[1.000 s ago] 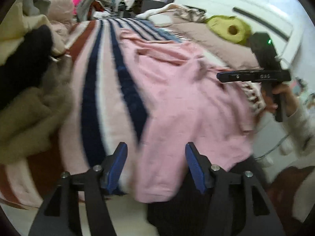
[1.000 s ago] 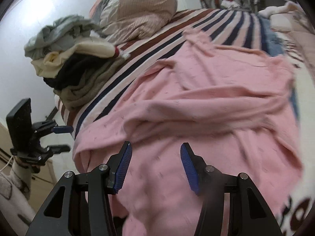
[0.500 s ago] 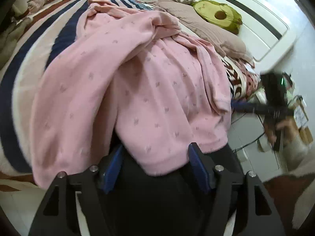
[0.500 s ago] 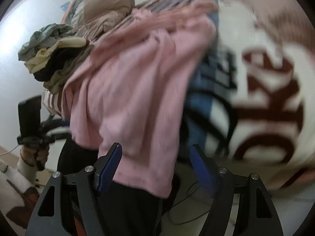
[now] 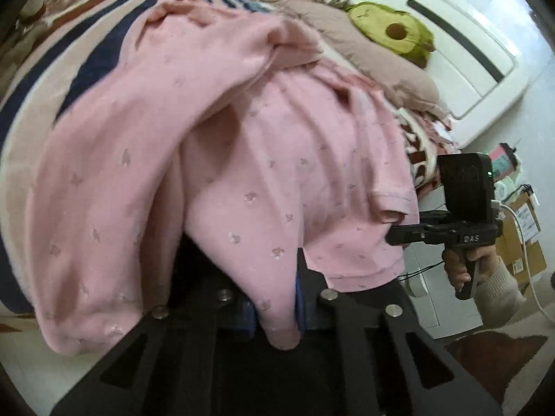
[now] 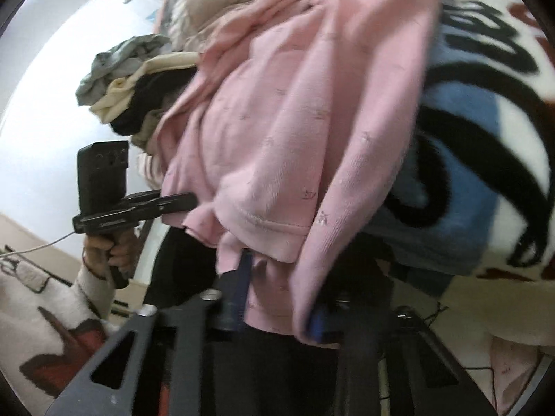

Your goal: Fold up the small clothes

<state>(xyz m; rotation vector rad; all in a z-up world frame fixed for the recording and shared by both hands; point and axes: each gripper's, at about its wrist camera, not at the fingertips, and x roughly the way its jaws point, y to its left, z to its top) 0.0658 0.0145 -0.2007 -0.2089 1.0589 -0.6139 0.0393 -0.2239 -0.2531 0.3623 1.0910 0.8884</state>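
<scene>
Both wrist views — close, facing bedward — share the pink garment (image 5: 263,159).

A striped bedspread (image 5: 86,55) in navy, brown and cream covered the bed. At far right, an avocado-shaped cushion (image 5: 392,29) rested on a taupe pillow (image 5: 381,69) against the white headboard (image 5: 461,38). A heap of clothes (image 6: 135,79) lay at left, and cardboard boxes (image 5: 527,228) stood at right.

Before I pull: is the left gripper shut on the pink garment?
Shut. The left gripper has its blue pads pressed against a hanging fold of the pink garment, with no gap visible beside the cloth.
</scene>
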